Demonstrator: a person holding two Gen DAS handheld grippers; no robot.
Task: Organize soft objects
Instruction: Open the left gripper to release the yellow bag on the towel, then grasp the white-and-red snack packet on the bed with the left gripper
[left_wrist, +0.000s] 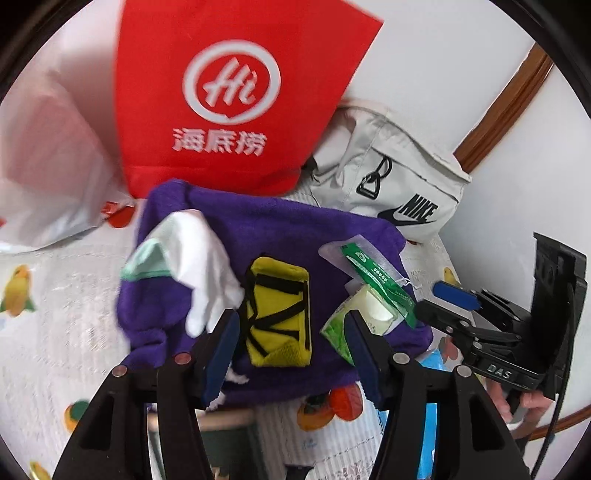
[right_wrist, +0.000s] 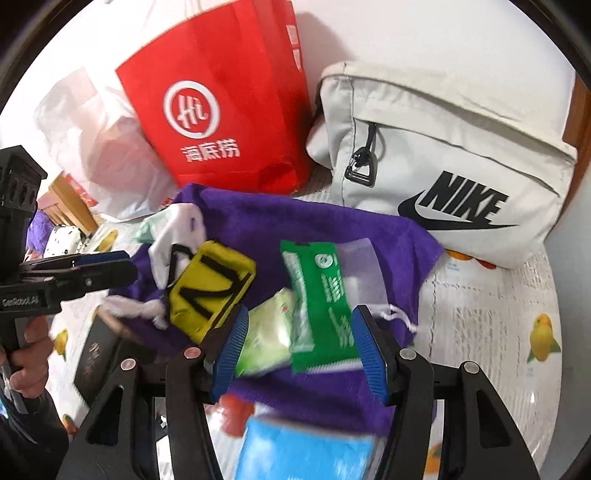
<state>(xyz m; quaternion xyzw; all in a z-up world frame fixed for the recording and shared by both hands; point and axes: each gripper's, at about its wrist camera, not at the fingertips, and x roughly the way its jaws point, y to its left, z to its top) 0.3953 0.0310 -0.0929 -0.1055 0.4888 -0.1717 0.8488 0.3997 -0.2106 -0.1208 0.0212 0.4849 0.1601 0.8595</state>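
Both grippers, left (left_wrist: 291, 325) and right (right_wrist: 299, 332), half open and empty above purple towel (left_wrist: 295, 229) carrying yellow pouch (left_wrist: 279, 317) and green packet (right_wrist: 321, 302)

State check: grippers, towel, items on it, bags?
Left gripper: open, empty.
Right gripper: open, empty.
Purple towel: spread flat, items on top.
Yellow pouch: lying on towel.
Green packet: sealed, on towel.
Red bag: upright.
Nike bag: zipped, leaning against wall.

Fuzzy purple cloth (right_wrist: 295, 221) — glossy green wrapper (right_wrist: 321, 295)
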